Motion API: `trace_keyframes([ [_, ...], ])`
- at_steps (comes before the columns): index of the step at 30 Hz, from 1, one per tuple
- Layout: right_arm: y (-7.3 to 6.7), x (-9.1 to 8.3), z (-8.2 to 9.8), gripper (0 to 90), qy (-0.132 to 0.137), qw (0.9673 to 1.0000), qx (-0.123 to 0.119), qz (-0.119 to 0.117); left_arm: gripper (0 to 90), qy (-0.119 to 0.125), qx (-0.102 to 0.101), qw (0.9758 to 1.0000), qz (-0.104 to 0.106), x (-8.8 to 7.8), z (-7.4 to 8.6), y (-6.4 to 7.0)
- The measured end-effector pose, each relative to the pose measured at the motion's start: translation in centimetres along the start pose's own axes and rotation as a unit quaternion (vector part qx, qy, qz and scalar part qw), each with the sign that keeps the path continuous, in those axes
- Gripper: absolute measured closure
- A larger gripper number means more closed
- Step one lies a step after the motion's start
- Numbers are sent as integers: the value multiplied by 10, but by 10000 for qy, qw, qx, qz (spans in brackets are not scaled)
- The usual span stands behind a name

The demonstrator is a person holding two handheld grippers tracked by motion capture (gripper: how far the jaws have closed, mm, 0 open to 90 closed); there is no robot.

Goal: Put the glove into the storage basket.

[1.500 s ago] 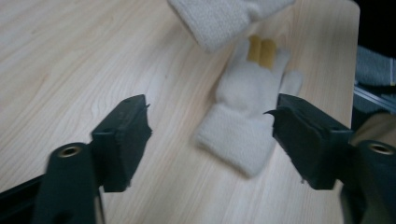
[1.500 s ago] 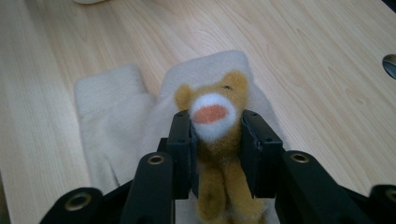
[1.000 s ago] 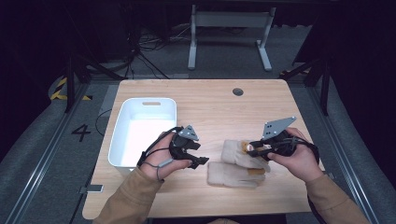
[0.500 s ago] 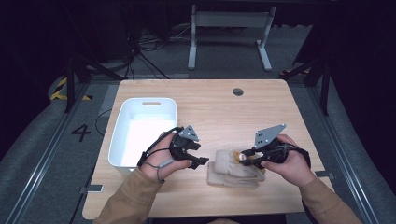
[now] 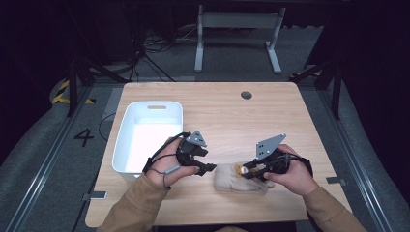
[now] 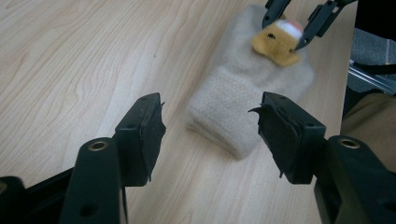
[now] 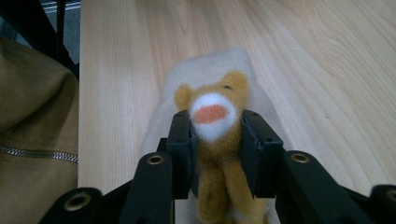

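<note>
A small yellow stuffed bear [image 7: 215, 135] with a white muzzle sits clamped between the jaws of the right tool [image 7: 215, 149], its head poking out past the pads and its legs trailing back toward the hand. The toy hangs just over a beige knitted sock [image 5: 239, 178] that lies flat near the front edge of the wooden bench [image 5: 217, 111], between the person's two hands. In the left tool's view the bear [image 6: 275, 42] appears low over the far end of the sock [image 6: 247, 88], pinched by the other tool's thin black tips.

The left tool [image 6: 208, 130] stands open with nothing between its pads, aimed along the bench at the ribbed cuff end of the sock, close to it but not touching. From above, that left tool [image 5: 205, 166] sits just to the left of the sock, the right tool [image 5: 249, 171] over the sock's right half.

A white plastic tub [image 5: 145, 140] waits empty at the left of the bench, well apart from the sock.

The work looks early to midway: the toy is picked up and brought to the sock, but the sock's mouth is unopened and ungripped. Left to do, by appearances, is seizing the cuff and getting the bear settled in or on the sock; whether the tub plays a part cannot be told.
</note>
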State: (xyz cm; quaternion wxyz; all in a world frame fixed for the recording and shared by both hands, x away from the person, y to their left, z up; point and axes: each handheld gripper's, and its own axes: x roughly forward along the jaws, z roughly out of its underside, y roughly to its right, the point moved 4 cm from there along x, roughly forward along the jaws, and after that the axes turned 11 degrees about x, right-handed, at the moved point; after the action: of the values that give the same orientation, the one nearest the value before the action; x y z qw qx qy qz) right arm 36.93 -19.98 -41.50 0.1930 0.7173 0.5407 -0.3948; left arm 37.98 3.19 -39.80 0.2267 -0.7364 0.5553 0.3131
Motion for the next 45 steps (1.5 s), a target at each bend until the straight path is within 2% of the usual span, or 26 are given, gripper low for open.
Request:
trace_keyframes([
  [2, 2, 5, 3, 670, -109, 9999, -6, 8, 409, -21, 7, 10000, 20, 0, 0, 0],
  [11, 6, 10, 10, 665, -290, 9995, 63, 75, 404, -64, 53, 9999, 88, 5, 0, 3],
  [18, 10, 12, 15, 659, -503, 9987, 40, 115, 404, -134, 78, 9998, 120, 10, 1, 5],
  [21, 12, 17, 17, 640, -609, 9979, -33, 215, 405, -165, 110, 9997, 140, 12, 1, 6],
  [26, 11, 20, 18, 586, -580, 9979, -32, 286, 401, -172, 153, 9996, 164, 16, 1, 7],
  [28, 11, 17, 19, 522, -470, 9979, -76, 448, 399, -152, 211, 9995, 180, 19, 0, 9],
  [32, 9, 9, 21, 524, -315, 9981, -16, 525, 398, -141, 244, 9994, 197, 20, -1, 10],
  [34, 7, -2, 24, 593, -227, 9978, 29, 628, 406, -146, 258, 9993, 211, 21, -2, 10],
  [36, 6, -6, 26, 610, -208, 9978, 29, 628, 417, -160, 263, 9992, 237, 21, -3, 10],
  [37, 6, -13, 31, 662, -174, 9974, 113, 692, 444, -124, 255, 9992, 290, 23, -5, 12],
  [38, 6, -13, 31, 662, -174, 9974, 113, 692, 447, -124, 255, 9992, 290, 23, -5, 12],
  [39, 5, -18, 37, 692, -154, 9969, 255, 735, 452, -120, 332, 9990, 267, 25, -7, 12],
  [41, 4, -22, 42, 726, -184, 9966, 341, 722, 470, -123, 336, 9990, 278, 26, -8, 13],
  [44, 2, -24, 49, 752, -189, 9962, 415, 742, 500, -108, 324, 9987, 376, 29, -11, 15],
  [45, 1, -26, 56, 775, -216, 9955, 499, 770, 505, -103, 342, 9985, 414, 30, -12, 16],
])
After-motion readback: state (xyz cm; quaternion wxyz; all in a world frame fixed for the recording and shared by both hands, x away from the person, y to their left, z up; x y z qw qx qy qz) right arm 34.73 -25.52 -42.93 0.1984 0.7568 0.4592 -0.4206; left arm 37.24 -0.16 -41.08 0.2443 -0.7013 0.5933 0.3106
